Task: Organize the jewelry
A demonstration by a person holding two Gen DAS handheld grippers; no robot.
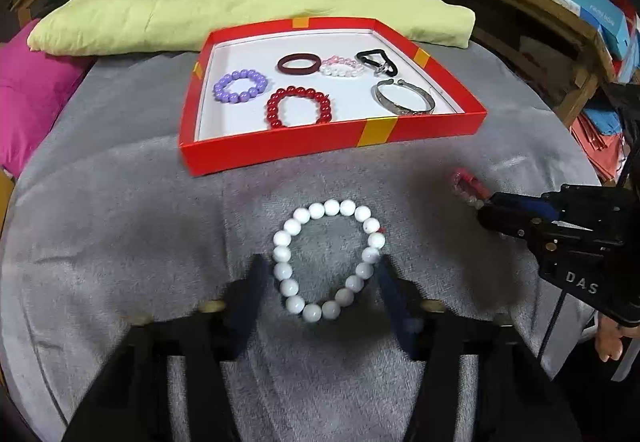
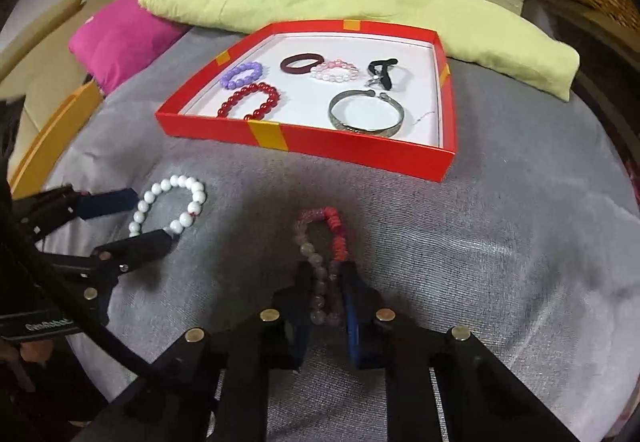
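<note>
Left fingers (image 1: pixel 322 282) apparently pinch white bracelet (image 1: pixel 328 260); right fingers (image 2: pixel 324 282) pinch pink bracelet (image 2: pixel 324 258).

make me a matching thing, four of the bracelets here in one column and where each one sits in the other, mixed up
Column one:
1. white bead bracelet
2. pink and red bracelet
3. silver bangle
4. purple bead bracelet

Column two:
A. in the red box, near right
B. on the grey cloth, between the left gripper's fingers
C. in the red box, left side
D. pinched in the right gripper

Pairs: 1-B, 2-D, 3-A, 4-C
</note>
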